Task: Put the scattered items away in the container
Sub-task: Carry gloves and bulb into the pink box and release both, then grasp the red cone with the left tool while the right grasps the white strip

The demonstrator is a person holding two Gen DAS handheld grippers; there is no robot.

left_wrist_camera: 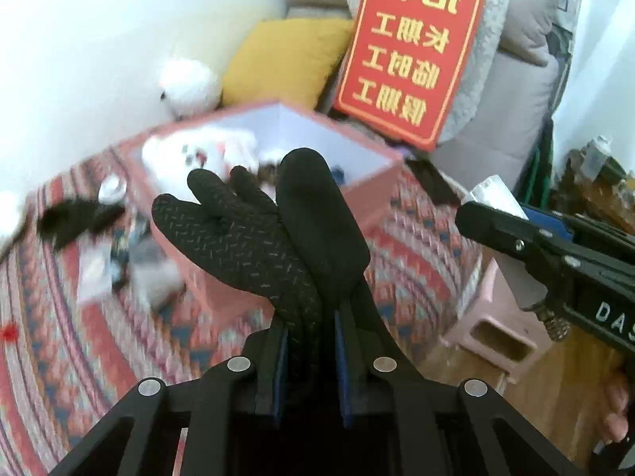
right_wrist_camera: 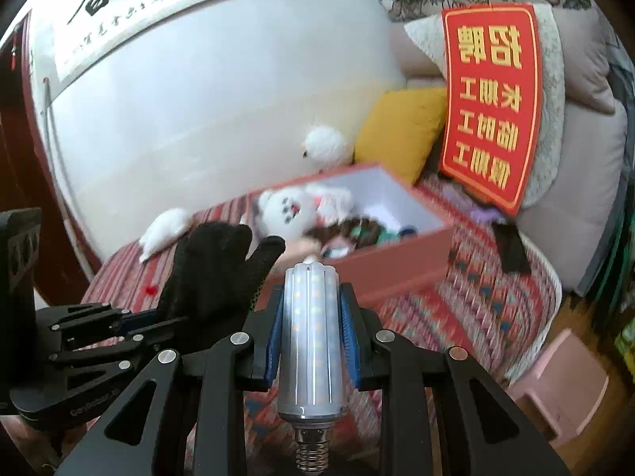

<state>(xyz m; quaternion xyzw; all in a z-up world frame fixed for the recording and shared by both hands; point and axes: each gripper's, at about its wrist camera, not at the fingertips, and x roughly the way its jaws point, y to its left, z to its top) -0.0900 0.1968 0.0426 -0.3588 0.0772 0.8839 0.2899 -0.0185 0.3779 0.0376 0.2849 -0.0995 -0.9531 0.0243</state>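
Jaws on your left gripper [left_wrist_camera: 307, 341] are clamped on a black knit glove [left_wrist_camera: 254, 230], pinched at the cuff so the fingers stick forward toward the pink open-top cardboard box [left_wrist_camera: 357, 194] on the striped red woven bedspread [left_wrist_camera: 59, 357]. Looks ready for dropping in.

Right wrist view: your right gripper [right_wrist_camera: 311, 333] is squeezing a white corn-style LED bulb [right_wrist_camera: 311, 337] lengthwise between the blue pads, screw base toward you, tip aimed at that box, which sits just ahead.
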